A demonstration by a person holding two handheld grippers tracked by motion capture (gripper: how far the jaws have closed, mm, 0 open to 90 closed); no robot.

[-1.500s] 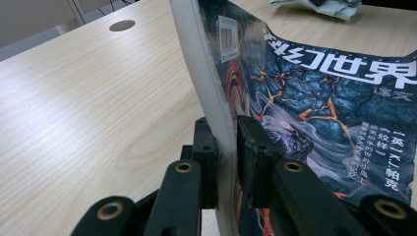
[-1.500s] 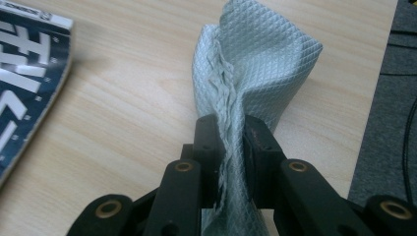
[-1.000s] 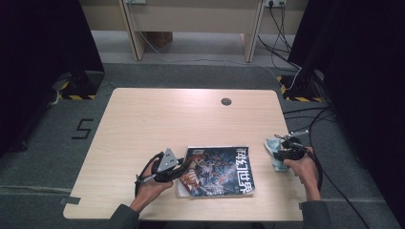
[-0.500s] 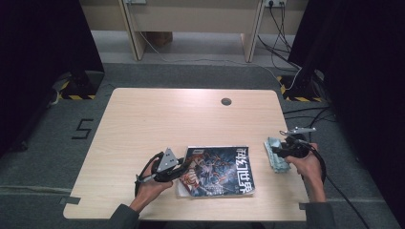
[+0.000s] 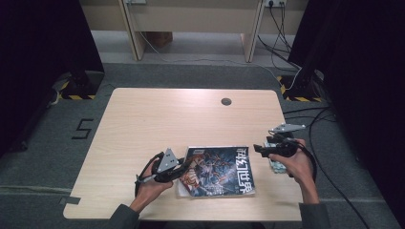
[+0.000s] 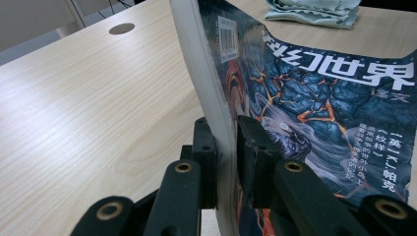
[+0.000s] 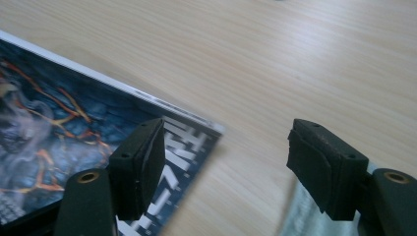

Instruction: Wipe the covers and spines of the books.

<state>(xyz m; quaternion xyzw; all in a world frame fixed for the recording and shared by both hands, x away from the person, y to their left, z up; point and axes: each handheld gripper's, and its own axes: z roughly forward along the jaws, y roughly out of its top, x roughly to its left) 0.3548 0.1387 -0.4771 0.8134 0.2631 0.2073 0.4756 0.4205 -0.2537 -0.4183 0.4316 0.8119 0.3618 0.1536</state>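
Note:
A magazine (image 5: pixel 217 171) with a dark blue and orange cover lies at the table's front centre. My left gripper (image 5: pixel 180 169) is shut on its left edge; in the left gripper view the two pads (image 6: pixel 253 147) pinch the raised page edge of the magazine (image 6: pixel 314 98). My right gripper (image 5: pixel 260 149) hovers by the magazine's far right corner, and its jaws have just been opening, with nothing between them. In the right gripper view that gripper (image 7: pixel 226 157) is wide open above bare wood and the magazine's corner (image 7: pixel 59 128). A folded pale green cloth (image 5: pixel 277 164) lies under the right hand.
The wooden table (image 5: pixel 191 119) has a round cable hole (image 5: pixel 226 101) at the far side. The cloth (image 6: pixel 314 12) lies beyond the magazine in the left gripper view. Cables run over the grey floor to the right of the table.
My right gripper has let go of the cloth, risen and shifted left toward the magazine's corner, its jaws spreading wide. The left gripper and the magazine have stayed put.

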